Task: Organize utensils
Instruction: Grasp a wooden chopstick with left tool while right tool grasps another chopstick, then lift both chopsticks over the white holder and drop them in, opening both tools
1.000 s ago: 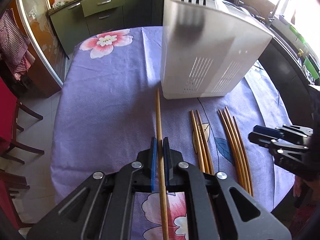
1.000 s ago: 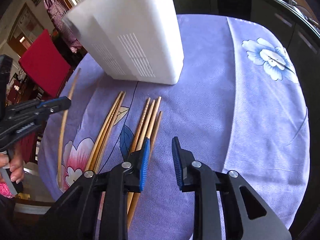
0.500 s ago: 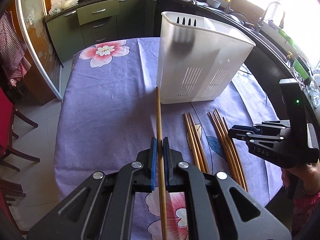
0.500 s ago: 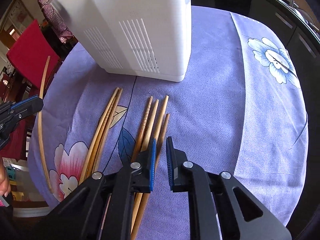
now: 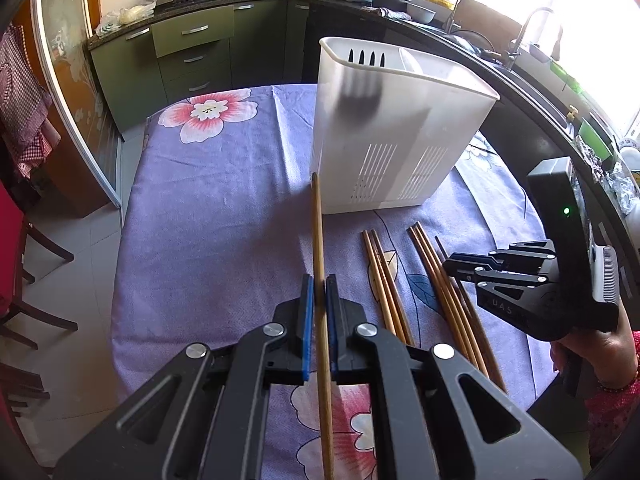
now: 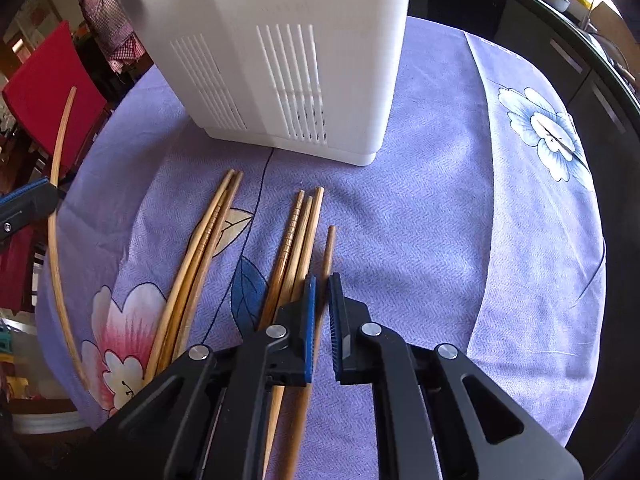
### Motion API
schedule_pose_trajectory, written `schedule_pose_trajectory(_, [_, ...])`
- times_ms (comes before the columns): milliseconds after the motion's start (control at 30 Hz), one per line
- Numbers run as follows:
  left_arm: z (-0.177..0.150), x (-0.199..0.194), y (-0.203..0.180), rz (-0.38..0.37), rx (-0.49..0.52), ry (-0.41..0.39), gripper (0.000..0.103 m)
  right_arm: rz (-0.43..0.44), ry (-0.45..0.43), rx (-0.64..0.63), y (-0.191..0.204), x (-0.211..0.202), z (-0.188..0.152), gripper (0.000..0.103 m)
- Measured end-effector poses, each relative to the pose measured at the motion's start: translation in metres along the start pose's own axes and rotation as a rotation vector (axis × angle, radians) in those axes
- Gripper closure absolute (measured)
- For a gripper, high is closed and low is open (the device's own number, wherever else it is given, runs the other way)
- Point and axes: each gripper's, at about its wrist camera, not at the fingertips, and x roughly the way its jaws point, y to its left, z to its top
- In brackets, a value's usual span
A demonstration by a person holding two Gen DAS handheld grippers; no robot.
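My left gripper (image 5: 318, 292) is shut on one wooden chopstick (image 5: 319, 240), held above the purple cloth and pointing at the white slotted utensil holder (image 5: 394, 128). A fork and another utensil stand inside the holder. My right gripper (image 6: 322, 300) is nearly closed around a single chopstick (image 6: 329, 248) that lies on the cloth; a narrow gap still shows beside the pads. Two bundles of chopsticks lie on the cloth, one to the left (image 6: 204, 248) and one in the middle (image 6: 298, 240). The held chopstick also shows at the left in the right wrist view (image 6: 56, 208).
The table wears a purple floral cloth (image 5: 208, 216). Red chairs (image 6: 44, 96) stand by the table's left side. Kitchen cabinets (image 5: 188, 52) and a dark counter with a sink (image 5: 520, 52) run behind and to the right.
My left gripper has lifted and drawn back with its chopstick. My right gripper has moved forward and narrowed from open to nearly closed around a single chopstick.
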Motion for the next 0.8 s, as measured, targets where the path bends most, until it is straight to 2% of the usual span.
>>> schedule_pose_trajectory(167, [0.002, -0.011, -0.001, -0.005, 0.004, -0.020, 0.097, 0.085, -0.118, 0.028, -0.006, -0.042, -0.005, 0.097])
schedule_pose_trajectory(300, [0.003, -0.023, -0.005, -0.008, 0.016, -0.055, 0.097, 0.109, -0.249, 0.044, -0.015, -0.086, -0.011, 0.097])
schedule_pose_trajectory(533, [0.007, -0.052, -0.008, 0.003, 0.025, -0.152, 0.097, 0.081, -0.490, 0.051, -0.019, -0.155, -0.040, 0.097])
schedule_pose_trajectory(800, [0.006, -0.076, -0.015, 0.012, 0.048, -0.231, 0.097, 0.031, -0.614, 0.015, -0.013, -0.193, -0.070, 0.097])
